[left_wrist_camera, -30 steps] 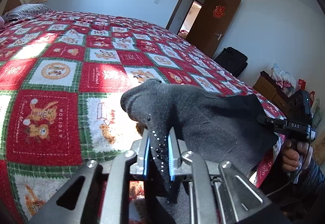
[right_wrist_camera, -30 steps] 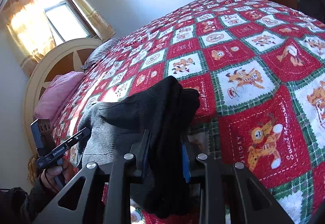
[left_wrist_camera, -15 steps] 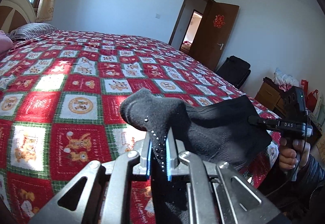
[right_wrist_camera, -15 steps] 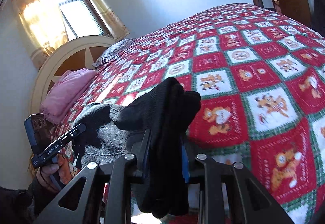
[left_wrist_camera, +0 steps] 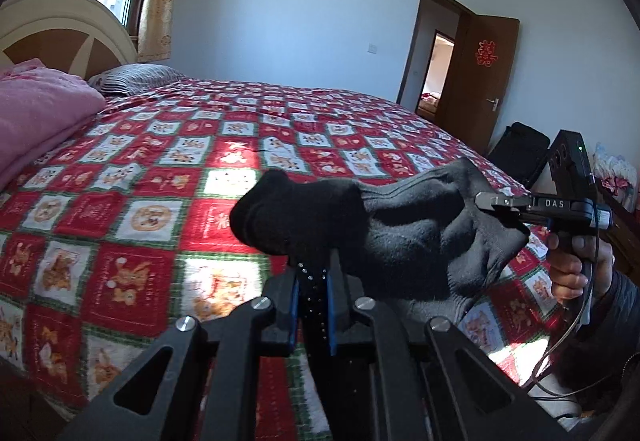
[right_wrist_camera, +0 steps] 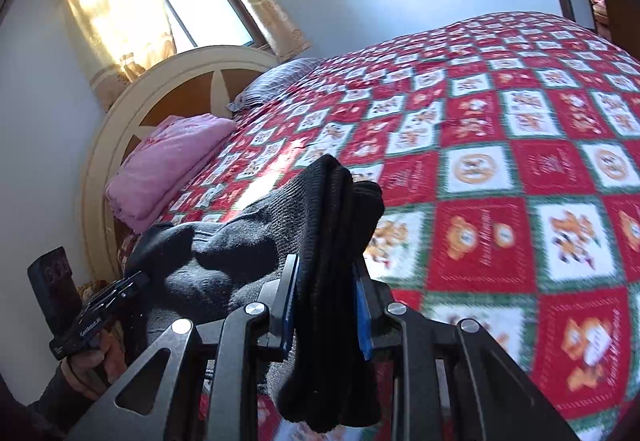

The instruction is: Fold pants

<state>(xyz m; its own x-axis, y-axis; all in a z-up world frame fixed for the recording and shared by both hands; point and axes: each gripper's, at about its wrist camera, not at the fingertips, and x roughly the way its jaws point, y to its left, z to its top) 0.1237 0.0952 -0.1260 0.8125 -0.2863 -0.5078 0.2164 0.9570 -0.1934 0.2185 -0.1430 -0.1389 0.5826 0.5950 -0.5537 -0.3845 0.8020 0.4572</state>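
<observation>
The pants (left_wrist_camera: 400, 237) are a dark grey to black knit garment with a soft, fuzzy nap and a ribbed edge. They hang in the air above the near edge of the bed (left_wrist_camera: 160, 169), stretched between the two tools and sagging in thick folds in the span between.

The left hand-held gripper (left_wrist_camera: 312, 305) is clenched on a narrow fold of the pants. Its blue-lined pads press the cloth from both sides, and a row of small bright studs shows on the pinched strip. A rounded bunch of cloth stands above the pads.

The right hand-held gripper (right_wrist_camera: 326, 305) is clenched on a thicker, several-layer bundle of the pants. The bundle rises above the pads in a rounded peak and hangs below them in a loose tail.

Both tools point forward and somewhat downward over the bed. In the left wrist view the right hand (left_wrist_camera: 572, 265) wraps a pistol-type handle, fingers curled, with a dark sleeve and a thin cable below. In the right wrist view the left hand (right_wrist_camera: 92, 357) grips its handle likewise.

The bed carries a quilt of red, white and green squares with printed cartoon figures. A folded pink blanket (right_wrist_camera: 168, 165) and a striped pillow (left_wrist_camera: 136, 75) lie at the curved cream headboard (right_wrist_camera: 168, 81).
</observation>
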